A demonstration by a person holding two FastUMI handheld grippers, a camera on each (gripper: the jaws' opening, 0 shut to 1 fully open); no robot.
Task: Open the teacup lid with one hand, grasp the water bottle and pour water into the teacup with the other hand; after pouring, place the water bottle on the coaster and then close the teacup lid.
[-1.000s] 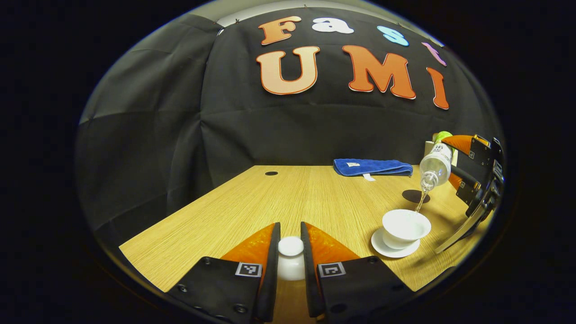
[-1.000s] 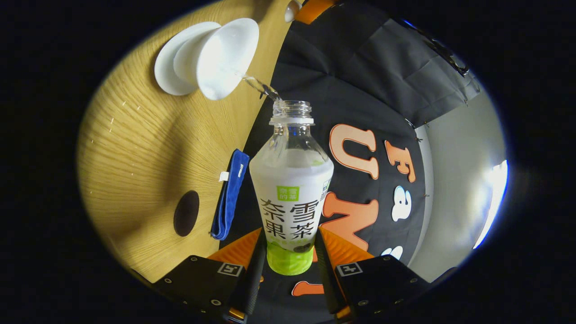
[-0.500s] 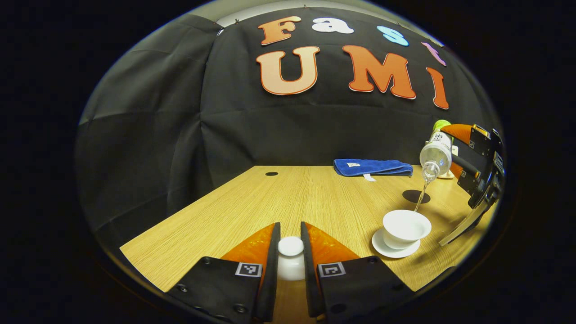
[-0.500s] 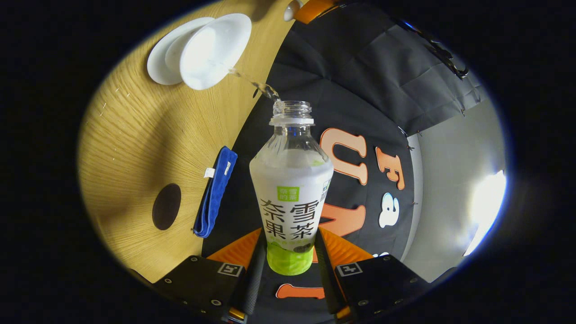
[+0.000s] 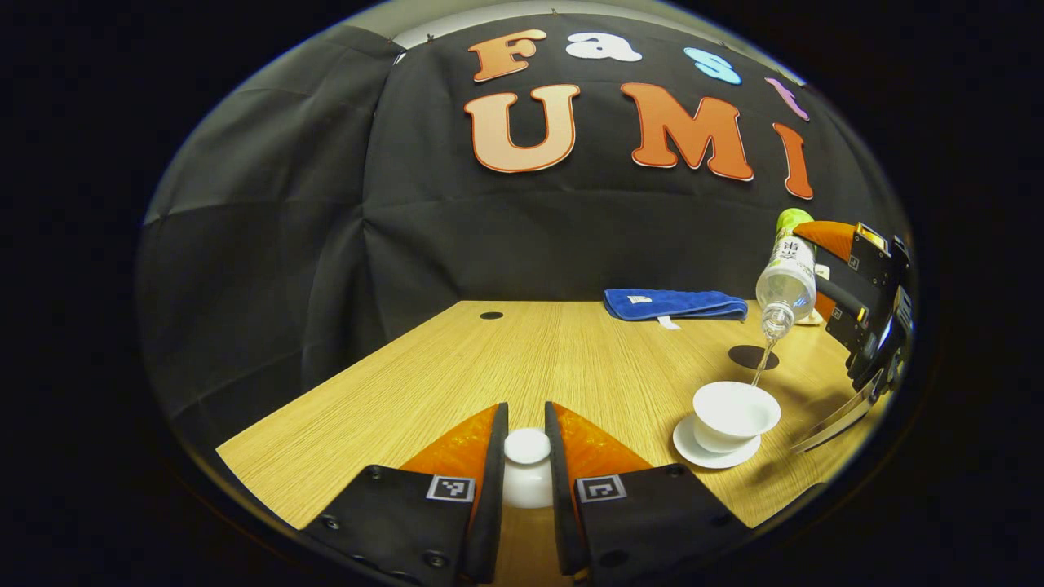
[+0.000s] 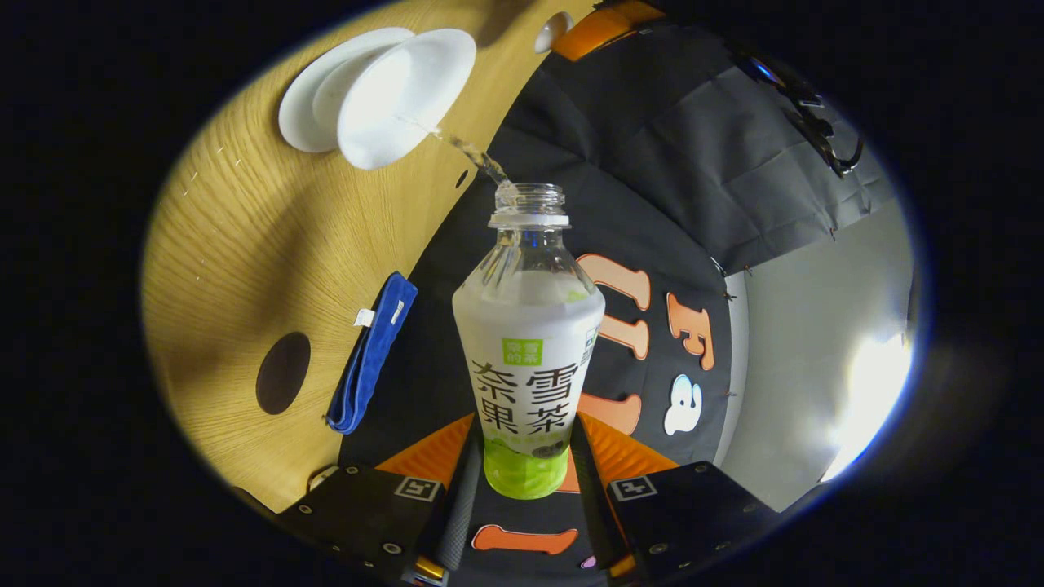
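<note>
My left gripper (image 5: 526, 456) is shut on the white teacup lid (image 5: 527, 467), held over the near part of the wooden table (image 5: 530, 350). The white teacup (image 5: 734, 412) stands open on its saucer (image 5: 708, 452) at the right. Above it my right gripper (image 6: 522, 456) is shut on the clear water bottle (image 6: 526, 342), tipped neck-down, and a thin stream of water runs from its mouth into the teacup (image 6: 404, 94). In the left gripper view the bottle (image 5: 785, 277) and the right gripper (image 5: 856, 302) hang at the far right. A dark round coaster (image 5: 752, 356) lies behind the cup.
A folded blue towel (image 5: 675, 303) lies at the back of the table, by the black cloth wall. A small dark hole (image 5: 492, 314) marks the table's far left part. The towel (image 6: 367, 359) and coaster (image 6: 282, 372) also appear in the right gripper view.
The right gripper has lifted and tilted the bottle a little steeper while the stream keeps running into the cup. The left gripper and lid have stayed still.
</note>
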